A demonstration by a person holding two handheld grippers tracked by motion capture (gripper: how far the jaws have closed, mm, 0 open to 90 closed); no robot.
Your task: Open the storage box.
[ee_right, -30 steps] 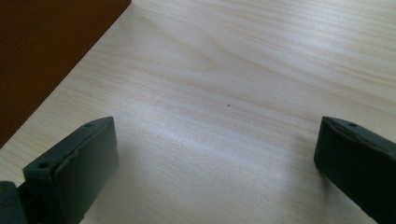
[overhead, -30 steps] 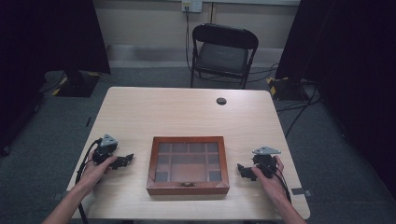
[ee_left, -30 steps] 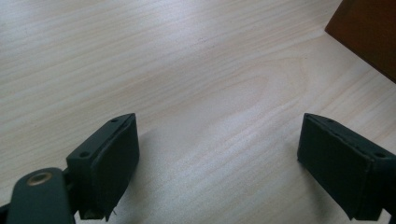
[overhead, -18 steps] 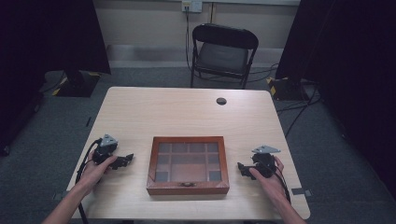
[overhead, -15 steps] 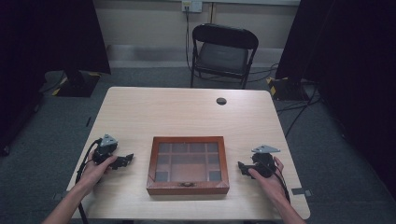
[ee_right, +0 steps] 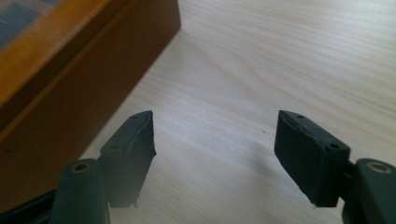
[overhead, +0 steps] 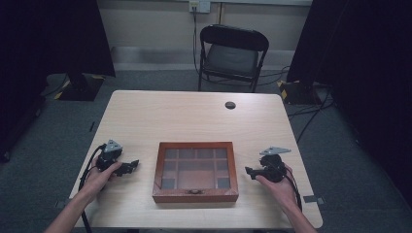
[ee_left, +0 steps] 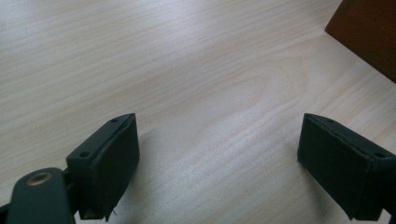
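Note:
A shut wooden box (overhead: 195, 171) with a glass-paned lid and a small front latch sits near the front middle of the light wooden table (overhead: 194, 116). Left of it, my left gripper (overhead: 132, 166) rests low over the table, open and empty, jaws aimed at the box's left side. In the left gripper view a corner of the box (ee_left: 369, 32) shows at the upper right. My right gripper (overhead: 248, 171) sits just off the box's right side, open with nothing between its jaws. The box wall (ee_right: 60, 88) fills the left of the right gripper view.
A small dark round disc (overhead: 230, 105) lies near the table's far edge. A black folding chair (overhead: 232, 51) stands behind the table. Cables trail from both grippers toward the front edge. Bare tabletop lies around the box.
The right gripper has shifted very slightly. The left gripper and the box have held still.

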